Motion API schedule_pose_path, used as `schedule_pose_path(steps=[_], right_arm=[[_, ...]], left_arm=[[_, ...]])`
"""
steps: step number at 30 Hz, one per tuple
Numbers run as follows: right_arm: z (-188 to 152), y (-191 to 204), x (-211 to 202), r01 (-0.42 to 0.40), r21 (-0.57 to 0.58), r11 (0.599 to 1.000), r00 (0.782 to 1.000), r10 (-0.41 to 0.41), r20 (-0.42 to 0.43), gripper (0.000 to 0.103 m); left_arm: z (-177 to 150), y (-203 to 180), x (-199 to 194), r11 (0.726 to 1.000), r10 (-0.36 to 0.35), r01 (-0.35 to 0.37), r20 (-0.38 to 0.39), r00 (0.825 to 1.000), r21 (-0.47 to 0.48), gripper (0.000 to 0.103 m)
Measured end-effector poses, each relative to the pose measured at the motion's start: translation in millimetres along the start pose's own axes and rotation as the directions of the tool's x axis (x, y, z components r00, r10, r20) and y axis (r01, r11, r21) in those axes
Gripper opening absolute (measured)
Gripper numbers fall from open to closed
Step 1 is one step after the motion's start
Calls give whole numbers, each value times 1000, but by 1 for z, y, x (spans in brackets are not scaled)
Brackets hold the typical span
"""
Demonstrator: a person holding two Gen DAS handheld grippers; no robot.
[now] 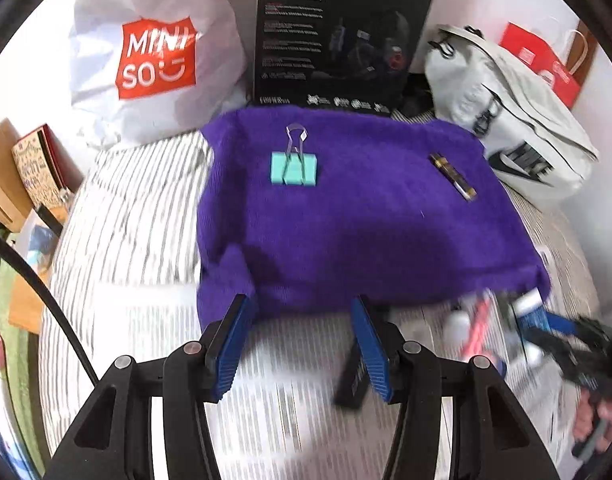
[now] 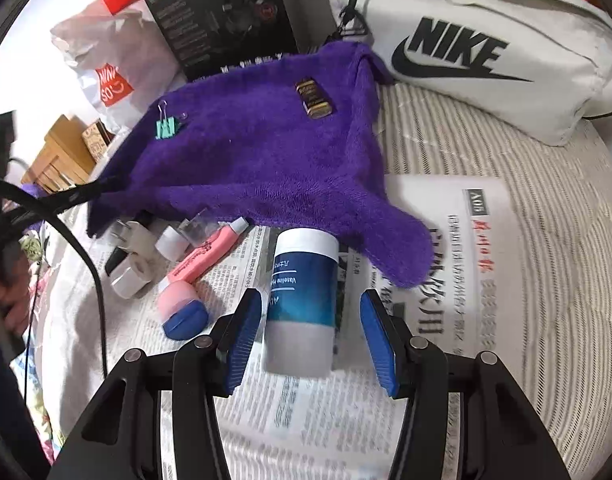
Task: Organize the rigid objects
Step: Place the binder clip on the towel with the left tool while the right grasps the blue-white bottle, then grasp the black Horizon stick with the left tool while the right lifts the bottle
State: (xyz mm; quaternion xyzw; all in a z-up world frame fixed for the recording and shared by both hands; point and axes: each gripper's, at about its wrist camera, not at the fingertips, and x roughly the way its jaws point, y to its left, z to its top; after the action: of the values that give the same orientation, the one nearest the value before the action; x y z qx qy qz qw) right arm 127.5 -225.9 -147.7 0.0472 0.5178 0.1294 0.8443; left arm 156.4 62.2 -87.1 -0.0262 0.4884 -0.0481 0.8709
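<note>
A purple towel (image 1: pixel 346 208) lies on the bed; it also shows in the right wrist view (image 2: pixel 257 160). On it rest a teal binder clip (image 1: pixel 294 168) (image 2: pixel 166 128) and a small black-and-gold bar (image 1: pixel 453 177) (image 2: pixel 314 98). My left gripper (image 1: pixel 301 344) is open and empty above the newspaper, just before the towel's near edge. My right gripper (image 2: pixel 312 334) is open, its jaws on either side of a blue-and-white lotion bottle (image 2: pixel 301 300) lying on newspaper. A pink-and-blue tube (image 2: pixel 193 280) and white plugs (image 2: pixel 133 268) lie left of the bottle.
A Miniso bag (image 1: pixel 157 60), a black headset box (image 1: pixel 338 36) and a white Nike bag (image 2: pixel 486 48) stand behind the towel. Newspaper (image 2: pixel 446 240) covers the striped bedding. A black cable (image 2: pixel 85 248) runs at the left. A black flat object (image 1: pixel 352 376) lies by my left gripper.
</note>
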Motion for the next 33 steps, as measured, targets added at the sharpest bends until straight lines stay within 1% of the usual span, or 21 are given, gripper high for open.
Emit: schedule_pose_path(steps=[1, 3, 4, 5, 6, 7, 9, 13, 16, 18, 19, 20, 21, 22, 23, 24, 25, 28, 30, 33], right_arm=[[0, 2, 5, 13, -2, 1000, 1000, -13, -5, 51], [0, 6, 7, 36, -30, 999, 999, -36, 24, 51], [0, 8, 9, 46, -48, 998, 999, -45, 26, 49], [0, 12, 10, 55, -78, 995, 998, -53, 30, 42], [-1, 15, 11, 65, -103, 993, 997, -62, 35, 39], [-2, 16, 11, 71, -116, 991, 997, -67, 40, 39], [-3, 14, 9, 64, -113, 992, 997, -59, 41, 39], [-9, 6, 5, 53, -104, 993, 998, -50, 35, 39], [-14, 1, 1, 49, -90, 995, 998, -44, 55, 39], [-18, -1, 0, 50, -82, 995, 996, -44, 75, 39], [-18, 0, 0, 53, -85, 995, 996, -46, 81, 39], [-19, 1, 0, 59, -90, 994, 995, -51, 89, 39], [-20, 1, 0, 68, -98, 993, 994, -59, 97, 38], [-21, 2, 0, 75, -105, 992, 992, -64, 108, 38], [-22, 3, 0, 82, -108, 991, 991, -69, 118, 38], [-23, 4, 0, 90, -114, 989, 989, -75, 129, 38], [-24, 5, 0, 100, -120, 988, 987, -83, 138, 38], [-27, 8, 1, 119, -135, 984, 983, -98, 159, 38], [-29, 7, 0, 113, -131, 985, 981, -90, 170, 38], [-30, 6, 0, 113, -132, 985, 979, -88, 181, 38]], left_arm=[[-8, 1, -3, 1000, -4, 4, -1, 1000, 6, 50], [-19, 0, -3, 1000, -19, 19, -5, 1000, 18, 50], [-25, 0, -3, 999, -29, 29, -5, 1000, 20, 50], [-29, 0, 0, 999, -41, 41, -8, 999, 21, 50], [-34, -2, 4, 998, -52, 53, -24, 998, 34, 50], [-38, -3, 5, 997, -57, 59, -35, 998, 52, 50], [-43, -8, 10, 994, -53, 56, -33, 998, 91, 50], [-45, -17, 15, 985, -78, 83, -40, 996, 149, 50], [-44, -29, 23, 973, -58, 68, -49, 997, 222, 50], [-45, -40, 29, 955, -22, 35, -47, 999, 296, 50], [-45, -43, 27, 948, -19, 26, -26, 999, 317, 50], [-45, -46, 26, 941, -19, 25, -23, 1000, 339, 46], [-46, -46, 25, 938, -29, 35, -23, 999, 344, 41], [-45, -46, 25, 940, -49, 55, -26, 998, 336, 38], [-44, -44, 26, 943, -68, 72, -24, 997, 324, 33], [-44, -43, 25, 944, -78, 80, -18, 997, 319, 24], [-43, -42, 25, 944, -76, 75, -12, 997, 320, 21], [-48, -38, 21, 950, -87, 86, -8, 996, 299, 21], [-50, -38, 19, 949, -88, 85, -4, 996, 305, 22], [-50, -37, 20, 955, -87, 82, 4, 996, 285, 22]])
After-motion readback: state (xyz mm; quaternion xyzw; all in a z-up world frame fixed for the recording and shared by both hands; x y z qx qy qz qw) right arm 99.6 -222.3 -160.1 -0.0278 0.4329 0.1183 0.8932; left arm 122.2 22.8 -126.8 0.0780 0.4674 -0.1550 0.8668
